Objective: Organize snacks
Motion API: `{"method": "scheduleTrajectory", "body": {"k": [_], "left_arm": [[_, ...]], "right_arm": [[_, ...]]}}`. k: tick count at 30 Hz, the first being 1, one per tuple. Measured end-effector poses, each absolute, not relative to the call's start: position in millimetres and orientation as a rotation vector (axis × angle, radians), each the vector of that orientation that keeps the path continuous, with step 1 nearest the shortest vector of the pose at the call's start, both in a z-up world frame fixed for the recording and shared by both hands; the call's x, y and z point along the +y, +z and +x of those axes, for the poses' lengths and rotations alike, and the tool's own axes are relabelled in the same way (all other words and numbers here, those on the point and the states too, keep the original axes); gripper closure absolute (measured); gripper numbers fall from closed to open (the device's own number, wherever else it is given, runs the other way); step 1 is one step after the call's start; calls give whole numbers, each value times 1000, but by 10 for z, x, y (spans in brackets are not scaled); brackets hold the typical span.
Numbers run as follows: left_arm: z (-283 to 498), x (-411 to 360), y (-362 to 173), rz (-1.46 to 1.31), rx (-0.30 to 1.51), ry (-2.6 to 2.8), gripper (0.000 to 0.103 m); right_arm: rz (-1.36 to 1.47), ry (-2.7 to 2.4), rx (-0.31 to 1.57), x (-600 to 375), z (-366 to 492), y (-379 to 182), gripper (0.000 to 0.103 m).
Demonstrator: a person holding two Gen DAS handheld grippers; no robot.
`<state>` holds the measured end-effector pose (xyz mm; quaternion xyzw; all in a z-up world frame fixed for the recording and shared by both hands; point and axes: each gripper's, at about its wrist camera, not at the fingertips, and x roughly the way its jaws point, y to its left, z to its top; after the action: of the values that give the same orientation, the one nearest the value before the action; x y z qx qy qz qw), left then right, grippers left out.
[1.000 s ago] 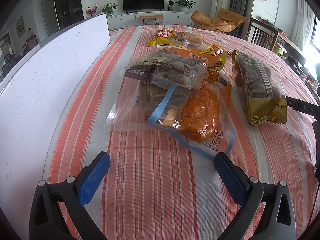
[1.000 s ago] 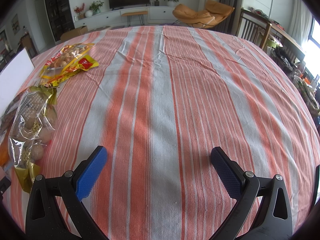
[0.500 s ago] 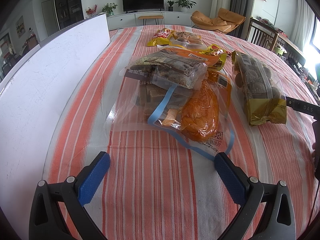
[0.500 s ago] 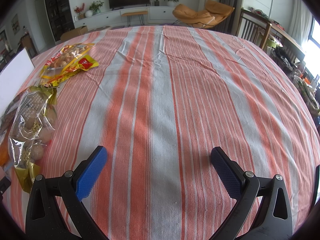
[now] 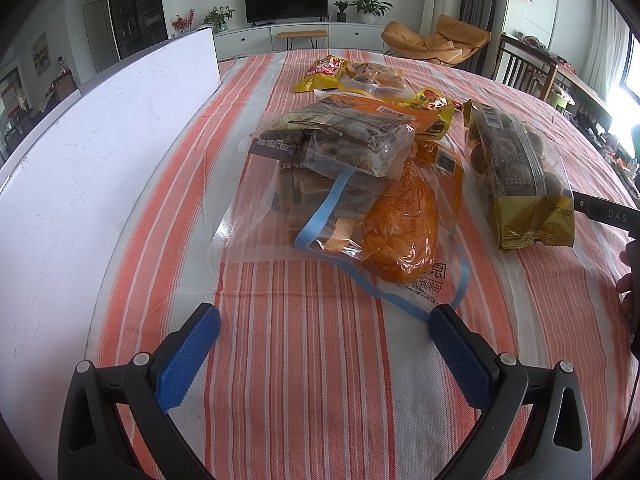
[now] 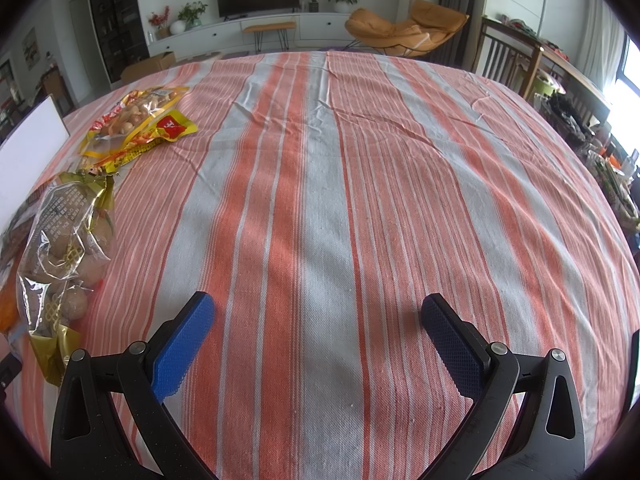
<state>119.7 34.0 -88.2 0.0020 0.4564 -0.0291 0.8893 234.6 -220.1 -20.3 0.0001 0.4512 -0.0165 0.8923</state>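
Note:
A clear zip bag with a blue seal strip (image 5: 320,216) lies in the middle of the striped table, with an orange snack pack (image 5: 404,224) and brown cake packs (image 5: 332,144) in and on it. A gold pack of round brown snacks (image 5: 520,176) lies to its right and also shows in the right wrist view (image 6: 64,248). Yellow-red snack packs (image 5: 348,74) lie farther back; one shows in the right wrist view (image 6: 140,124). My left gripper (image 5: 324,344) is open and empty, just short of the bag. My right gripper (image 6: 316,336) is open and empty over bare cloth.
A white board (image 5: 92,152) stands along the table's left side. The orange-and-grey striped tablecloth (image 6: 360,180) covers the round table. Part of the right gripper's body (image 5: 608,214) shows at the right edge of the left wrist view. Chairs stand beyond the far right edge.

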Motion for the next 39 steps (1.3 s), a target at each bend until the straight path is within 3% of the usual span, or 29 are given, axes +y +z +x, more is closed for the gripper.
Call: {"method": "scheduleTrajectory", "body": {"k": [8, 19, 25, 27, 28, 32, 33, 37, 39], "left_arm": [[1162, 363, -867, -16, 941, -57, 0], [1076, 630, -374, -225, 860, -184, 0], [1599, 152, -454, 37, 988, -227, 0], [1699, 15, -571, 155, 1019, -194, 7], [1715, -29, -621, 191, 1034, -190, 28], [1482, -91, -598, 206, 1020, -228, 36], [1388, -61, -580, 190, 1029, -237, 48], [957, 193, -579, 67, 1108, -273, 44], [816, 295, -594, 38, 1125, -288, 36]], "right_arm": [[0, -34, 936, -2198, 2347, -200, 0], [0, -34, 937, -2204, 2342, -203, 0], [0, -34, 937, -2198, 2344, -199, 0], [0, -34, 937, -2204, 2342, -203, 0], [0, -34, 937, -2202, 2343, -202, 0], [0, -34, 937, -2203, 2342, -203, 0], [0, -34, 937, -2200, 2344, -201, 0], [0, -35, 937, -2196, 2344, -200, 0], [0, -34, 937, -2207, 2345, -204, 0]]}}
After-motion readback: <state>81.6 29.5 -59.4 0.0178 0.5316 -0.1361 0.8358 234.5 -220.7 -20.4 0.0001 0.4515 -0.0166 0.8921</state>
